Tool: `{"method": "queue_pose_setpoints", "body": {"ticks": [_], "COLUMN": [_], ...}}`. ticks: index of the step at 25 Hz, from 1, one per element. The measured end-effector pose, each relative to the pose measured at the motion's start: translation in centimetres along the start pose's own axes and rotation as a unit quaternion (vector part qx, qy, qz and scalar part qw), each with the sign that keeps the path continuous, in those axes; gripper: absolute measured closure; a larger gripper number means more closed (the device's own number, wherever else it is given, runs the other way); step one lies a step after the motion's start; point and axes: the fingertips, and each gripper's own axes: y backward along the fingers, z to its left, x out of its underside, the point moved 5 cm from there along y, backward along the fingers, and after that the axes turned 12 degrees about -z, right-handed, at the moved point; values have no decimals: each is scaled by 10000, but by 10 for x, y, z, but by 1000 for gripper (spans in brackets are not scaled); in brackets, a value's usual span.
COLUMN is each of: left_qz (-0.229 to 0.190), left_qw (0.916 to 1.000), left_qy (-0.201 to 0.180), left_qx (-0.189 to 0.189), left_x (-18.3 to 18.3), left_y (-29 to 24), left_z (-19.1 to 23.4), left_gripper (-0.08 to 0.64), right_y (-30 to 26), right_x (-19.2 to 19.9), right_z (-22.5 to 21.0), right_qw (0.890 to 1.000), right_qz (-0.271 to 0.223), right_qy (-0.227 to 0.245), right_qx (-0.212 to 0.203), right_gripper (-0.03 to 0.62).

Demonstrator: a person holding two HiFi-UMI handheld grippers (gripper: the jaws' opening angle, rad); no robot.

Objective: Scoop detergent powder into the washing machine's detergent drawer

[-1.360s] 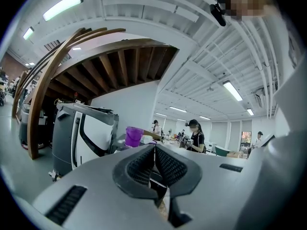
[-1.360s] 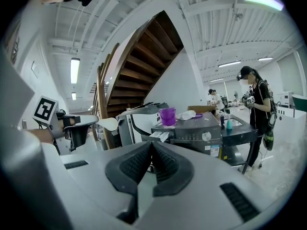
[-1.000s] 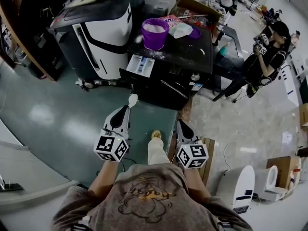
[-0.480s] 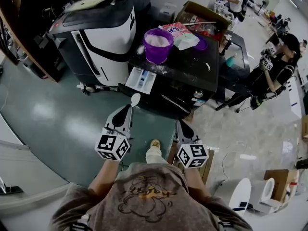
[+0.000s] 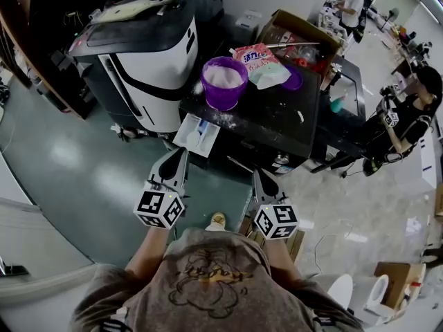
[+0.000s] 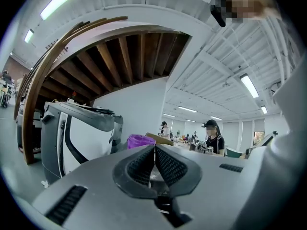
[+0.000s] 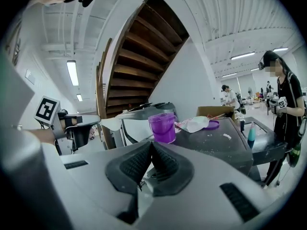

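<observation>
Closer now, spoon [image 5: 193, 141] over detergent drawer [image 5: 210, 128].

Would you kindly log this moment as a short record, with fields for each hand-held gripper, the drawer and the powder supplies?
left hand-held gripper: jaws shut on the white spoon, whose bowl is over the drawer
right hand-held gripper: jaws shut, nothing between them, short of the machine
detergent drawer: open at the front of the washing machine
purple bucket: on the machine top, white powder inside
detergent bag: lying behind the bucket, beside a purple lid
</observation>
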Motion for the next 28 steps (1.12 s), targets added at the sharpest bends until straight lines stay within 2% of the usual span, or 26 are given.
{"method": "queue_pose_setpoints", "body": {"ticks": [6, 13, 28], "left_qz": [-70, -115, -149], "left_qw": [9998, 9995, 9997], "left_qy": [-59, -115, -166], "left_qx": [-153, -256, -32], "left_x": [5, 2, 3], "left_y": [-32, -53, -122], "left_z": [-1, 5, 34], "left_gripper": [537, 537, 537], "right_y": [-27, -49, -102], "right_x": [-6, -9, -17], "right_z": [-32, -47, -77], "right_qw": [9999, 9998, 9998], "right_qz": [-37, -26, -155], "right_qy": [-31, -85, -93], "right_qx": [-92, -174, 80], "right_gripper": [592, 592, 592]}}
